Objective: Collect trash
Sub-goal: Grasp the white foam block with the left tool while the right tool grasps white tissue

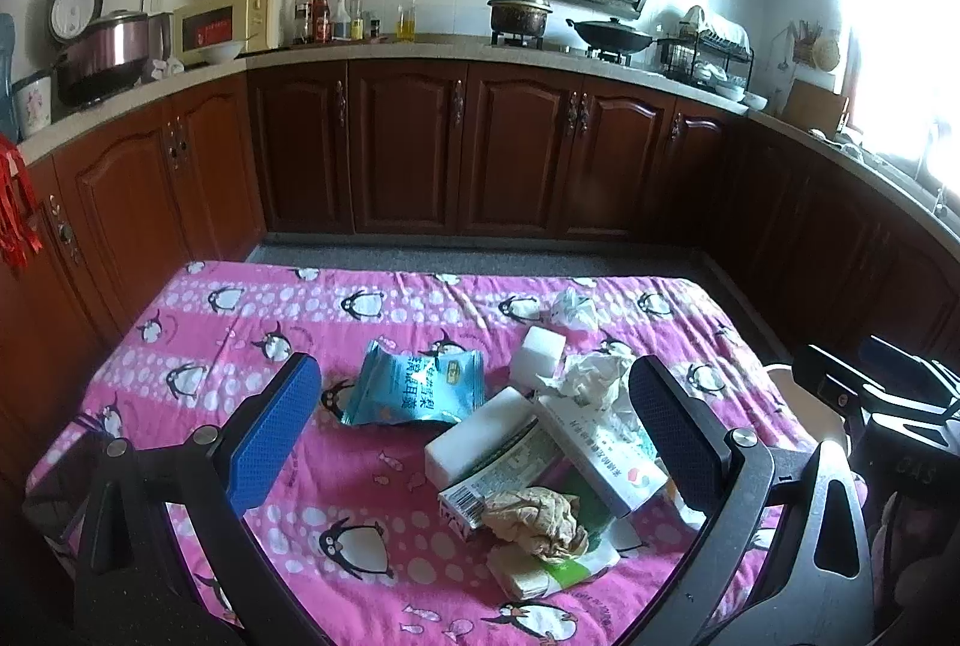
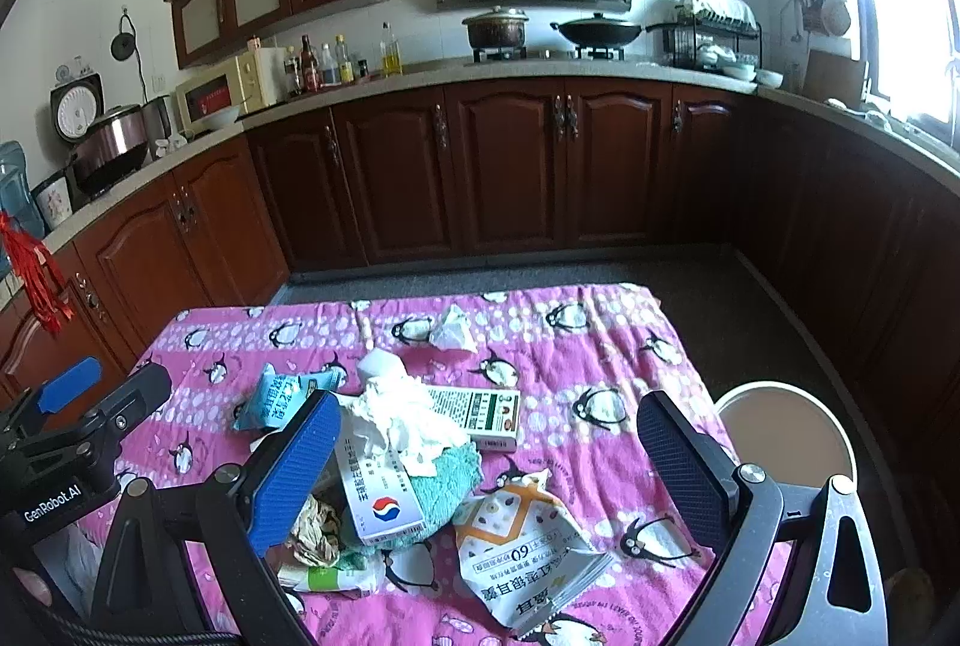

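Trash lies piled on a table with a pink penguin cloth (image 1: 198,346): a blue snack bag (image 1: 414,385), white cartons (image 1: 600,451), a white foam block (image 1: 537,355), crumpled white tissue (image 1: 591,376), a brown crumpled wad (image 1: 537,523). In the right wrist view an orange-white snack bag (image 2: 528,544), a red-blue logo box (image 2: 378,490), a green-print box (image 2: 480,409) and tissue (image 2: 402,418) show. My left gripper (image 1: 474,436) is open above the pile. My right gripper (image 2: 489,460) is open and empty over the pile's right side.
A round white bin (image 2: 786,436) stands on the floor right of the table. Another tissue ball (image 1: 573,310) lies near the far table edge. Brown kitchen cabinets (image 1: 456,148) and a counter with pots and bottles run behind.
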### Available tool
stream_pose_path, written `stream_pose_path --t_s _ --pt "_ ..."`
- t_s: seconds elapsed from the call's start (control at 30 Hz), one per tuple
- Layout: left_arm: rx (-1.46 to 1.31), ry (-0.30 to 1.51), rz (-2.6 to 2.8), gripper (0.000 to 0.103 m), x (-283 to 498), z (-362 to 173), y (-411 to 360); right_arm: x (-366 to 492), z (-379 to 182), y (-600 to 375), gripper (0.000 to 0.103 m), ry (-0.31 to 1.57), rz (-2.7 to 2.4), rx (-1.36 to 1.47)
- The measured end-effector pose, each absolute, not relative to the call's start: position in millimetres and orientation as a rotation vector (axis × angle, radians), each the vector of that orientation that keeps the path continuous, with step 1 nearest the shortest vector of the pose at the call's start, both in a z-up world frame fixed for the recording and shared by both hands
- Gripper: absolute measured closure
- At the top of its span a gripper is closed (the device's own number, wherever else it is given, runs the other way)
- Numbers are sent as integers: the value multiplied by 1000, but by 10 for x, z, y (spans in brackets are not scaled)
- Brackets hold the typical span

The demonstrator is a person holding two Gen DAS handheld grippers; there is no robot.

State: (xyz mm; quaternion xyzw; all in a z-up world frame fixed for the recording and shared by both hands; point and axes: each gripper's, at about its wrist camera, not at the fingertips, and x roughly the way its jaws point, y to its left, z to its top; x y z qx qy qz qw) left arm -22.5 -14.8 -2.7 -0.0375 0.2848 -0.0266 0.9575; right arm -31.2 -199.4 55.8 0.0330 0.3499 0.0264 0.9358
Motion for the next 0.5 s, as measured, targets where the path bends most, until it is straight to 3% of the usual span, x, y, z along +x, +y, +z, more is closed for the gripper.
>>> stream_pose_path --t_s 0.5 --pt "-107 760 -59 1 -1 -406 308 -61 22 -1982 1 928 148 85"
